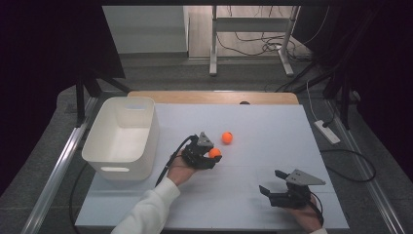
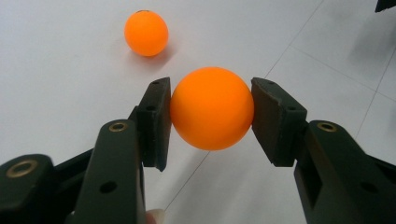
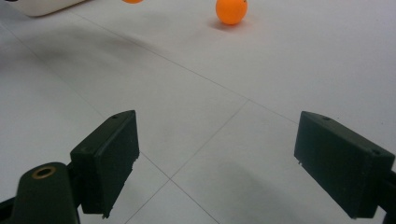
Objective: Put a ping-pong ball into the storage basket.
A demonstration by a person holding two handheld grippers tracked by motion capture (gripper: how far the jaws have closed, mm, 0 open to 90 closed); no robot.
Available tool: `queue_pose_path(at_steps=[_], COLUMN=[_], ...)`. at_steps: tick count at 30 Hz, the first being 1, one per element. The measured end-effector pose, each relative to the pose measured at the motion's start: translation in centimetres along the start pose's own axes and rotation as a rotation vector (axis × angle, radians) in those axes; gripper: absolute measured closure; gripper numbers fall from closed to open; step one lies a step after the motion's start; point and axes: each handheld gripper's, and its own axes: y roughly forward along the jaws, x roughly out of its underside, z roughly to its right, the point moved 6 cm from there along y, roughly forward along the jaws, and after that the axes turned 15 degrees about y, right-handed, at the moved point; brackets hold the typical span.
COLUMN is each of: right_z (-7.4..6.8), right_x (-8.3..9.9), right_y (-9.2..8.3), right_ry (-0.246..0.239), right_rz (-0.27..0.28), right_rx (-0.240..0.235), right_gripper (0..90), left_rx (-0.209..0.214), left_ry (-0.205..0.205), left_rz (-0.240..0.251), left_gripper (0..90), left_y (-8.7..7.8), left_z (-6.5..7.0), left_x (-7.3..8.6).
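One white table top (image 1: 253,204) carries everything, and places here are told from the single white bin (image 1: 122,136) that stands near the top's left edge. There are two grippers and two orange balls. The left gripper (image 1: 210,157) is just right of the bin's near corner, its pads clamped on the held ball (image 2: 212,108), which sits between the jaws and above the surface. The right gripper (image 1: 271,185) lies well to the right of the bin and nearer the front edge, with its jaws spread wide and only bare top between them. The loose ball (image 1: 227,137) rests on the top, right of the bin and just beyond the held one. Open surface stretches from the bin's right side to the far and right edges.
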Motion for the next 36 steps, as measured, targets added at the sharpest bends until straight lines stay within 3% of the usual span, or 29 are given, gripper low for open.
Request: queue_pose_path(at_steps=[6, 19, 36], right_z=[0.0, 0.0, 0.0], right_x=[0.0, -0.1, -0.1], right_y=[0.0, -0.1, -0.1], right_ry=[0.001, -0.003, -0.003], right_rz=[0.001, 0.006, 0.009], right_rx=[0.0, 0.001, 0.003], right_gripper=[13.7, 13.7, 13.7], left_rx=[-0.002, -0.004, -0.023], left_ry=[0.013, -0.001, -0.048], left_rz=[0.014, 0.065, 0.141], left_gripper=[51.0, 51.0, 51.0], left_y=[-0.7, -2.5, -5.4], left_z=[0.3, 0.5, 0.0], left_x=[0.1, 0.2, 0.8])
